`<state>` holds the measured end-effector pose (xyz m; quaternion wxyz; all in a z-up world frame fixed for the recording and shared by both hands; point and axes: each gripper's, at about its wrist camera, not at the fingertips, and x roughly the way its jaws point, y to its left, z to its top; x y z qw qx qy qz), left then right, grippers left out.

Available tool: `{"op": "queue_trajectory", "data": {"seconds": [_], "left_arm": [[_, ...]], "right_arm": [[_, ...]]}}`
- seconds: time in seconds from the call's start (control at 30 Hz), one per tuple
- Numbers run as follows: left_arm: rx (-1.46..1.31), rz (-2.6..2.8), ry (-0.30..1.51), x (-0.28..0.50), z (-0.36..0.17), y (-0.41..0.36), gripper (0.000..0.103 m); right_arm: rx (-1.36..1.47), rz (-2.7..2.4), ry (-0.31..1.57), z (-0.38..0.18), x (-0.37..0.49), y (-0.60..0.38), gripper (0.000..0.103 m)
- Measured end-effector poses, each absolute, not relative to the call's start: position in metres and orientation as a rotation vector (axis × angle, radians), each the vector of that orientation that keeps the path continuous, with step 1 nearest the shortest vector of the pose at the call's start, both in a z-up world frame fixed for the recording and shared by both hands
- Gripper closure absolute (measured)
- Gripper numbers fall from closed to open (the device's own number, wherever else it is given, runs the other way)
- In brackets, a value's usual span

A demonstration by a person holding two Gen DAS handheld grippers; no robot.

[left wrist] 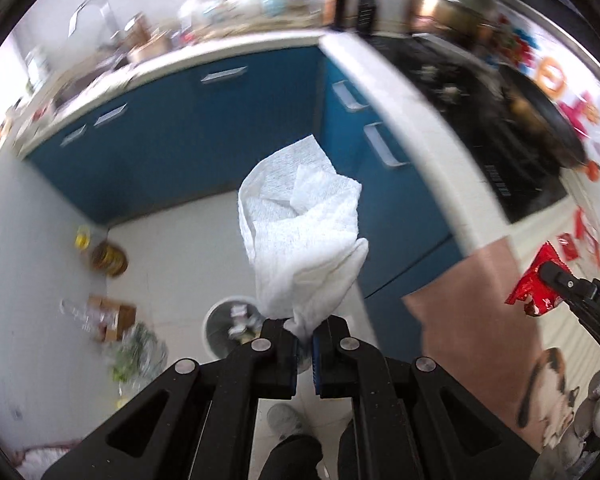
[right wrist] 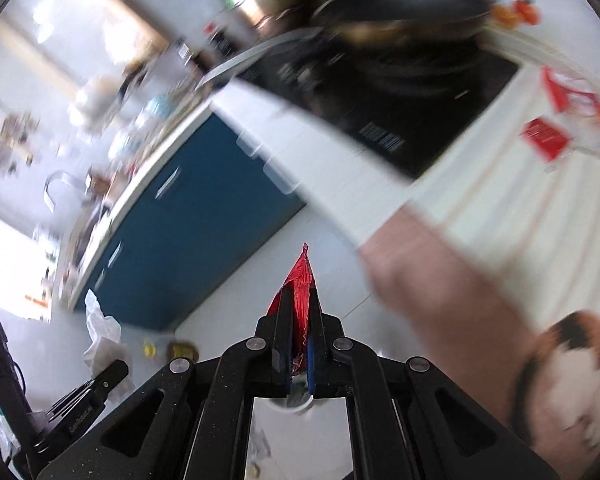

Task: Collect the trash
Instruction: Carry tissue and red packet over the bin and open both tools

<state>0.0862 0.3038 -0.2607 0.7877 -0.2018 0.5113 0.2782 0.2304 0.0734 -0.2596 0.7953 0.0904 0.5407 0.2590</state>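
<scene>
My left gripper (left wrist: 305, 330) is shut on a crumpled white paper towel (left wrist: 300, 224) and holds it in the air above the floor. A round trash bin (left wrist: 228, 326) with scraps in it stands on the floor just below and left of the towel. My right gripper (right wrist: 300, 300) is shut on a red snack wrapper (right wrist: 300, 280). In the left wrist view the right gripper (left wrist: 556, 276) holds the red wrapper (left wrist: 534, 288) at the right edge, over the pink mat. In the right wrist view the left gripper (right wrist: 112, 372) with the towel (right wrist: 100, 328) shows at lower left.
Blue cabinets (left wrist: 220, 128) with a white countertop (left wrist: 412, 112) form a corner. A black cooktop (left wrist: 500, 128) carries a dark pan (left wrist: 540, 116). A pink mat with a cat picture (left wrist: 480, 320) hangs over the counter. Bottles, a box and bags (left wrist: 112, 320) lie on the floor at left.
</scene>
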Motion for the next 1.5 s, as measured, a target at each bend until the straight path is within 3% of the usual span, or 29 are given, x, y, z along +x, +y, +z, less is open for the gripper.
{"op": "queue_trajectory", "data": {"seconds": [0.23,0.43,0.7,0.97,1.2,1.4,1.47,1.5], "left_arm": [[-0.626,0.702,1.175,0.024,-0.355,0.374,0.101],[-0.850,0.781,1.234,-0.022,-0.479,0.425,0.101],[-1.078,0.798,1.263,-0.056,-0.669,0.463,0.101],[-1.188,0.804,1.300,-0.070,-0.795,0.480,0.100],[-1.251,0.790,1.306,-0.080,-0.829,0.480,0.100],[-1.181,0.812,1.320,-0.078,-0.824,0.481,0.095],[-1.134,0.830,1.331,-0.078,-0.816,0.483,0.095],[-1.114,0.841,1.340,-0.079,-0.813,0.484,0.087]], "right_arm": [[0.045,0.689,1.270,-0.341,0.177,0.189,0.099],[-0.071,0.775,1.398,-0.466,0.143,0.269,0.099],[-0.176,0.829,1.516,-0.673,0.125,0.329,0.099],[-0.314,0.864,1.549,-0.826,0.109,0.374,0.099],[-0.405,0.910,1.556,-0.882,0.092,0.394,0.099],[-0.411,0.907,1.590,-0.884,0.092,0.393,0.097],[-0.397,0.917,1.609,-0.882,0.092,0.392,0.093],[-0.396,0.920,1.614,-0.881,0.092,0.392,0.086]]}}
